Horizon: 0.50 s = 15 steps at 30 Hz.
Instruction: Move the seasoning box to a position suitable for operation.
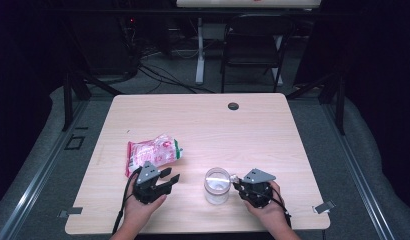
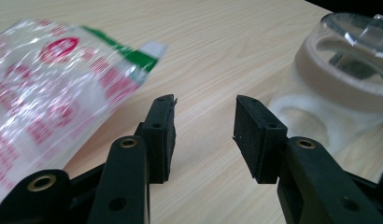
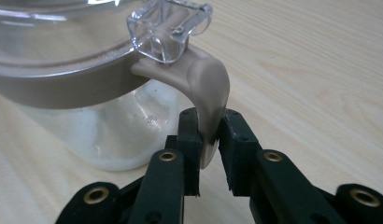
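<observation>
Now we have the jar (image 1: 216, 186) standing near the front of the worktop (image 1: 253, 130), clear lid shut. Our right tool (image 3: 209, 135) has its jaws nearly together around the tan latch (image 3: 206, 88) at the rim, likely to steady the jar or flip the clasp; whether the pads press it we cannot tell. Our left tool (image 2: 203, 135) hangs half open and empty, between the jar and the red-printed bag (image 1: 152, 152), probably ready for either.
</observation>
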Tool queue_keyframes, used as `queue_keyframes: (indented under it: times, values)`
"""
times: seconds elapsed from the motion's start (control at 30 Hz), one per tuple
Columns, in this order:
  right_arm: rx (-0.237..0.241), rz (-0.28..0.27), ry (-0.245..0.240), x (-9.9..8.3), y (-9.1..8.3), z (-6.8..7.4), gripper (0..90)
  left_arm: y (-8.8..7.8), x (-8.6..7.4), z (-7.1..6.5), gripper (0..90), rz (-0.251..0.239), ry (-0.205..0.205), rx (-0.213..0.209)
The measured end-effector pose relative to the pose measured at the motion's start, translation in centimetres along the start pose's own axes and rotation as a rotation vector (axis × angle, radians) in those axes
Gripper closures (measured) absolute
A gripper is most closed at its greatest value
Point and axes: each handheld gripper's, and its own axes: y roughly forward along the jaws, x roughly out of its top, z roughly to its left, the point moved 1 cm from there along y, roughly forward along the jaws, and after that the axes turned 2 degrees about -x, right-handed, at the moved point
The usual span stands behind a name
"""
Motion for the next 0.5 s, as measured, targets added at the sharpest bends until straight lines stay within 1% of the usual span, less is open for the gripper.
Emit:
queue_keyframes:
  times: [0.03, 0.07, 0.1, 0.13, 0.17, 0.2, 0.23, 0.27, 0.3, 0.33, 0.37, 0.4, 0.43, 0.5]
  values:
    - [0.011, 0.002, -0.003, -0.1, -0.2, 0.7, 77.2, 0.4, 0.3, -0.3, 58.4, 0.007, 0.005, -0.007]
    - [0.019, 0.002, -0.011, -0.1, -0.3, 0.9, 76.8, 1.0, 0.8, -0.8, 58.7, 0.007, 0.020, -0.016]
    - [0.024, 0.001, -0.015, -0.1, -0.3, 1.1, 76.6, 1.0, 0.8, -0.8, 59.3, 0.007, 0.020, -0.016]
    - [0.026, 0.002, -0.022, -0.1, -0.4, 1.3, 76.4, 1.3, 1.1, -1.0, 59.7, 0.008, 0.029, -0.022]
    - [0.026, 0.002, -0.022, -0.1, -0.4, 1.3, 76.4, 1.5, 1.3, -1.2, 59.7, 0.009, 0.023, -0.033]
    - [0.027, -0.005, -0.030, -0.2, -0.4, 1.4, 75.5, 1.7, 1.5, -1.4, 60.4, 0.011, 0.030, -0.045]
    - [0.029, -0.015, -0.037, -0.1, -0.5, 1.3, 73.5, 1.8, 1.7, -1.6, 61.5, 0.013, 0.036, -0.048]
    - [0.036, -0.023, -0.032, -0.1, -0.6, 1.2, 70.7, 1.8, 1.9, -1.6, 62.4, 0.020, 0.046, -0.048]
    - [0.041, -0.024, -0.023, 0.0, -0.7, 1.1, 69.3, 1.8, 2.0, -1.7, 63.3, 0.020, 0.043, -0.050]
    - [0.042, -0.025, -0.020, 0.1, -0.8, 1.0, 68.3, 1.8, 2.2, -1.7, 64.2, 0.023, 0.052, -0.056]
    - [0.048, -0.029, -0.008, 0.1, -1.0, 0.9, 67.2, 1.7, 2.6, -1.7, 65.1, 0.025, 0.050, -0.065]
    - [0.054, -0.042, -0.007, 0.2, -1.7, 0.8, 65.9, 1.6, 2.8, -1.8, 66.7, 0.021, 0.045, -0.073]
    - [0.054, -0.042, -0.007, 0.2, -1.7, 0.8, 65.9, 1.5, 3.0, -1.7, 66.7, 0.022, 0.049, -0.081]
    - [0.078, -0.046, -0.001, 0.4, -2.4, 0.8, 65.0, 1.3, 3.6, -1.8, 67.9, 0.023, 0.047, -0.092]
